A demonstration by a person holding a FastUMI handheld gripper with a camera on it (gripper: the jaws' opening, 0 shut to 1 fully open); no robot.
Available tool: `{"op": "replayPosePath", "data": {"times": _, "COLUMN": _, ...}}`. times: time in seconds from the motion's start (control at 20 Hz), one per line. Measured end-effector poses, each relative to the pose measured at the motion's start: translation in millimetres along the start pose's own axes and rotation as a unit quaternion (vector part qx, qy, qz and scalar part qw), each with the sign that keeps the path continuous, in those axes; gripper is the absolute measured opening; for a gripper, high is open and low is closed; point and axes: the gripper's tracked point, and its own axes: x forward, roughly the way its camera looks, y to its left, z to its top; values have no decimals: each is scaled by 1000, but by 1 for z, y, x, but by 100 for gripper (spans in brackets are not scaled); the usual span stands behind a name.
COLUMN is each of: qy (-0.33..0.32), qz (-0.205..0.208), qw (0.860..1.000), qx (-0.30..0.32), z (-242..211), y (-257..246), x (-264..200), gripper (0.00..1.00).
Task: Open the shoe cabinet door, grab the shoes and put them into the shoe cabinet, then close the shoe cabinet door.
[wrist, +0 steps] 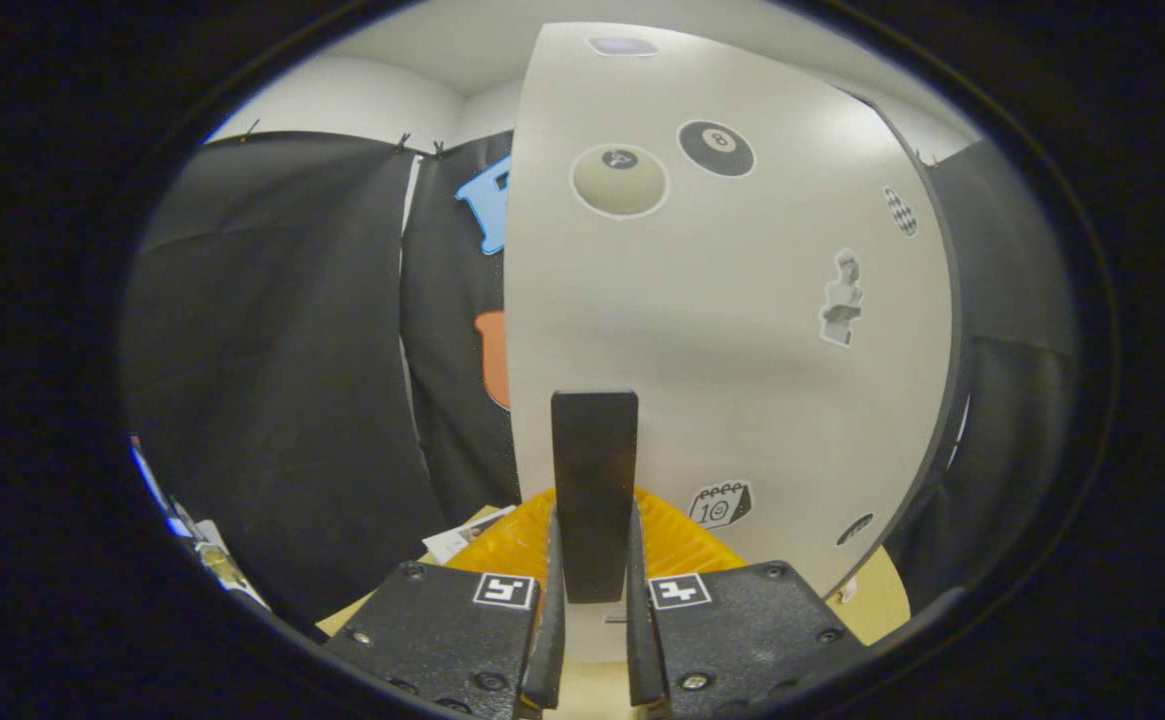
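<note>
The gripper (594, 590) has its jaws closed on the dark handle (594, 480) of the white door (732, 330). Behind the handle, an orange thing (682, 545) lies on the worktop (882, 600).

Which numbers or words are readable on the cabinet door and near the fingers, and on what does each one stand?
"8": on the black ball sticker on the cabinet door.
"10": on the calendar sticker low on the door.
Pale ball sticker: mark too blurred to read.
The fingers are shut on the dark door handle, which bears no text.
</note>
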Motion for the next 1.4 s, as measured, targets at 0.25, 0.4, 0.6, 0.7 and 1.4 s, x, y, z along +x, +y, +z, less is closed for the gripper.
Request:
{"op": "replayPosePath", "data": {"times": 0.25, "qy": -5, "qz": 18, "qw": 1000, "qx": -13, "z": -8, "y": -13, "x": -40, "gripper": 28}}
{"op": "replayPosePath", "data": {"times": 0.4, "qy": -4, "qz": 33, "qw": 999, "qx": -16, "z": -11, "y": -23, "x": -64, "gripper": 28}}
{"op": "replayPosePath", "data": {"times": 0.6, "qy": -5, "qz": 37, "qw": 999, "qx": -19, "z": -14, "y": -42, "x": -97, "gripper": 28}}
{"op": "replayPosePath", "data": {"times": 0.7, "qy": -6, "qz": 42, "qw": 999, "qx": -17, "z": -14, "y": -52, "x": -111, "gripper": 28}}
{"op": "replayPosePath", "data": {"times": 1.4, "qy": -30, "qz": -39, "qw": 999, "qx": -23, "z": -23, "y": -145, "x": -186, "gripper": 21}}
